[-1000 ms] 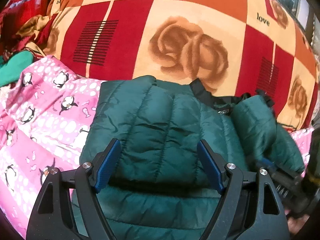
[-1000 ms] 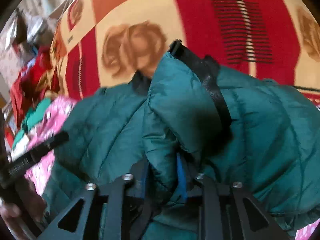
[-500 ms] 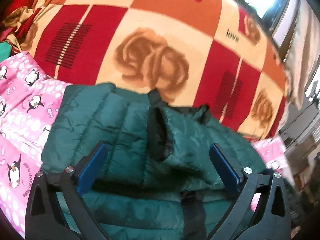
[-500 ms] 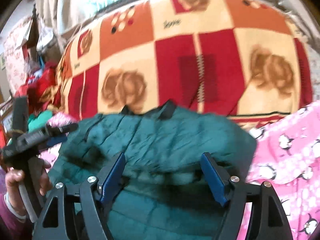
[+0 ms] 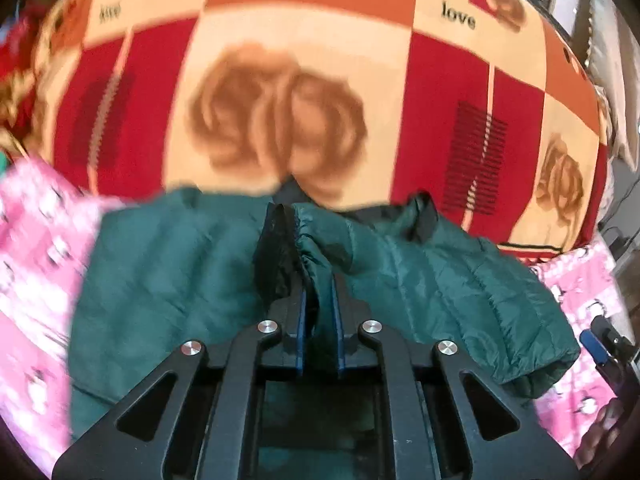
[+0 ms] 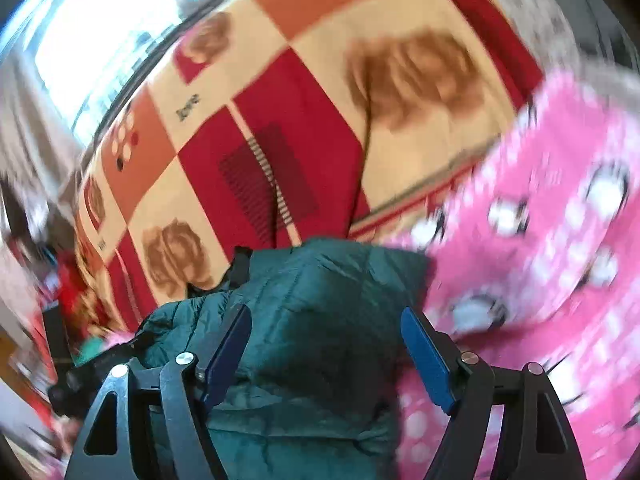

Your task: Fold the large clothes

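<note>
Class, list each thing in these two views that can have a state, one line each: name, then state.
Green jacket: partly folded, lying on the bed, one fold pinched upward.
Left gripper: shut on a jacket fold.
Right gripper: open, above the jacket, gripping nothing.
Rose blanket: spread flat behind the jacket.
Pink penguin sheet: spread under the jacket.
</note>
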Available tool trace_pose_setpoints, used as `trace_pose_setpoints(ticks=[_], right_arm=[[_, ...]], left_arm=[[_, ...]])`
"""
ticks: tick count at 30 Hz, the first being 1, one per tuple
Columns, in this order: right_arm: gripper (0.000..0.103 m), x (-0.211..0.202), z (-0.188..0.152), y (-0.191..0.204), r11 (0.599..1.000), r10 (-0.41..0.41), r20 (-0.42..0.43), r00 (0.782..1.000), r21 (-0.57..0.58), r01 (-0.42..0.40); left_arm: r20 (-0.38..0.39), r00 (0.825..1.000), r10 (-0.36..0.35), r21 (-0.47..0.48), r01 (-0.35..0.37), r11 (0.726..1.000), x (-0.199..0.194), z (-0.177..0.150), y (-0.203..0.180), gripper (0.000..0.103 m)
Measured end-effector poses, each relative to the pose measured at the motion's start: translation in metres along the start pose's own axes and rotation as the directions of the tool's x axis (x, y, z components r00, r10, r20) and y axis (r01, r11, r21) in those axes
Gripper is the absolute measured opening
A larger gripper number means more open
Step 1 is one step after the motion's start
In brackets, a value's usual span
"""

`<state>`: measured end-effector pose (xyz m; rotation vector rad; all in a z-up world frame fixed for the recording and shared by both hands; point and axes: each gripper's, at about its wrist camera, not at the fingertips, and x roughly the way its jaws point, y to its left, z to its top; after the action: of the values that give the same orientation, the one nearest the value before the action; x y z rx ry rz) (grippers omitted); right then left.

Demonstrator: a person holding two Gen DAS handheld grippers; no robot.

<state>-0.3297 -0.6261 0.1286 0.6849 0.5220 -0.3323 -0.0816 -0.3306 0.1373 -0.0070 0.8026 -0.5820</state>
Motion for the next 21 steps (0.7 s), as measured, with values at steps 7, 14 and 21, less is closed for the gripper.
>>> trace_pose_setpoints(ticks=[7, 14, 21], right_arm=[[0.075, 0.034, -0.020, 0.046, 0.990, 0.033, -0.081, 0.996, -0.133, -0.043], [0.075, 0.103, -0.042, 0.109, 0.916, -0.115, -0.172, 0.978, -0.399, 0.038], [0.076, 0.162, -0.046, 0.111, 0.874, -0.244, -0.193, 0.950, -0.469, 0.129]], left_arm=[[0.063, 0.991, 0.116, -0.021, -0.115, 0.993, -0.043, -0.005, 0.072, 0.009], [0.007, 0.994, 0.111, -0.075, -0.110, 0.991, -0.017, -0.028, 0.097, 0.009], [-0.017, 0.991, 0.135, -0.034, -0.135, 0.990, 0.004, -0.029, 0.092, 0.011]])
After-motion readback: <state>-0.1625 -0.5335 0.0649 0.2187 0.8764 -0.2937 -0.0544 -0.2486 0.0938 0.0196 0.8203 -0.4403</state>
